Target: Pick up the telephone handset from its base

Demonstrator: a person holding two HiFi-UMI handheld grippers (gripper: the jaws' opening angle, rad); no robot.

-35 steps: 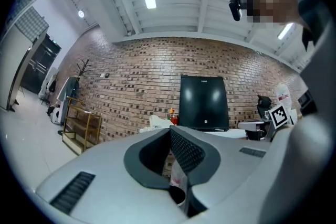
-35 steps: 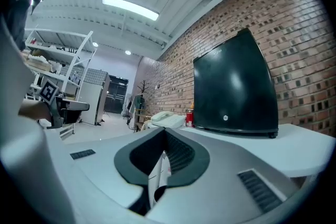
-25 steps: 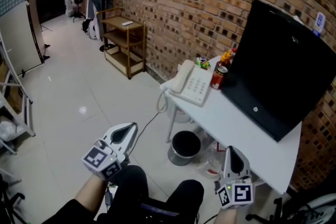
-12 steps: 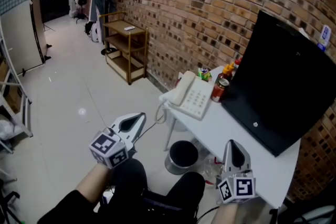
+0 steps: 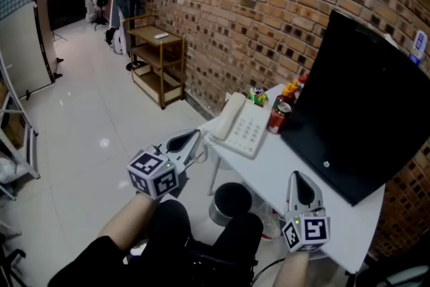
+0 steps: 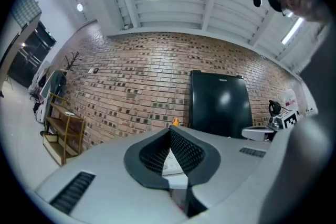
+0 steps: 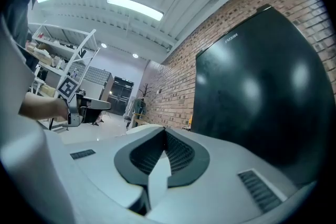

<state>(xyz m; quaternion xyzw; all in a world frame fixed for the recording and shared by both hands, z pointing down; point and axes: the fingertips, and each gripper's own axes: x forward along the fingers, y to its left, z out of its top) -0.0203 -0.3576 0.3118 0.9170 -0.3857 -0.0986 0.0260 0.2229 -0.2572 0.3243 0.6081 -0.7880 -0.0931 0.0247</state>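
Note:
A white telephone (image 5: 247, 128) lies at the left end of the white table (image 5: 302, 165), its handset (image 5: 228, 115) resting in the cradle along the phone's left side. My left gripper (image 5: 195, 138) is shut and empty. It is held just off the table's left corner, with its tip a short way from the handset. In the left gripper view the left gripper (image 6: 170, 128) points at the phone (image 6: 171, 163), which shows between the jaw pads. My right gripper (image 5: 300, 178) is shut and empty over the table's near edge, aimed at the black monitor (image 7: 257, 86).
A big black monitor (image 5: 363, 97) leans against the brick wall. Two sauce bottles (image 5: 281, 111) and a small colourful item (image 5: 258, 96) stand behind the phone. A dark bin (image 5: 228, 202) sits under the table. A wooden shelf (image 5: 158, 57) is further along the wall.
Both grippers have moved up and forward toward the table. The left one has come from well off the table to just beside the phone's corner. Both stay shut.

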